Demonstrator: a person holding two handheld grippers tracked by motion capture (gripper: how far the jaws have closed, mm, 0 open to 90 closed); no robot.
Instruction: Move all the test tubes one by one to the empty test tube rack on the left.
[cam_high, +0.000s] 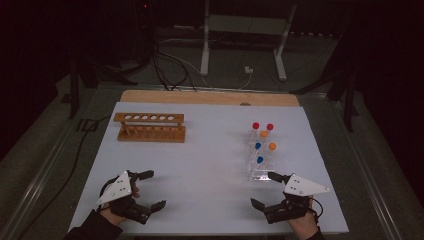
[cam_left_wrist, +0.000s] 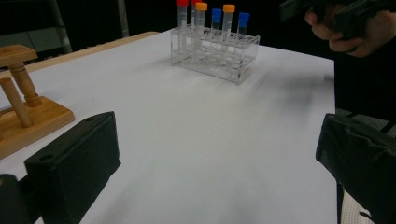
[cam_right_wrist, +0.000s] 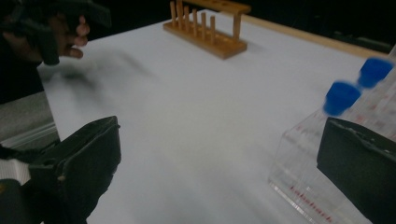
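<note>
A clear plastic rack (cam_high: 263, 169) stands at the right of the white table and holds several capped tubes (cam_high: 260, 160) with red, orange and blue caps. A wooden tube rack (cam_high: 150, 127) with an empty row of holes stands at the back left. My left gripper (cam_high: 152, 190) rests near the front left edge, open, with nothing between its jaws. My right gripper (cam_high: 265, 190) is open near the front right; its far jaw is close to the clear rack's (cam_right_wrist: 303, 186) near end. In the left gripper view the clear rack (cam_left_wrist: 215, 58) stands far ahead.
The white sheet (cam_high: 210, 165) covers the table, with a wooden strip (cam_high: 210, 97) along the far edge. Cables and metal stand legs (cam_high: 205, 45) lie on the dark floor beyond. The wooden rack's base (cam_left_wrist: 28, 126) is close to my left gripper's left jaw.
</note>
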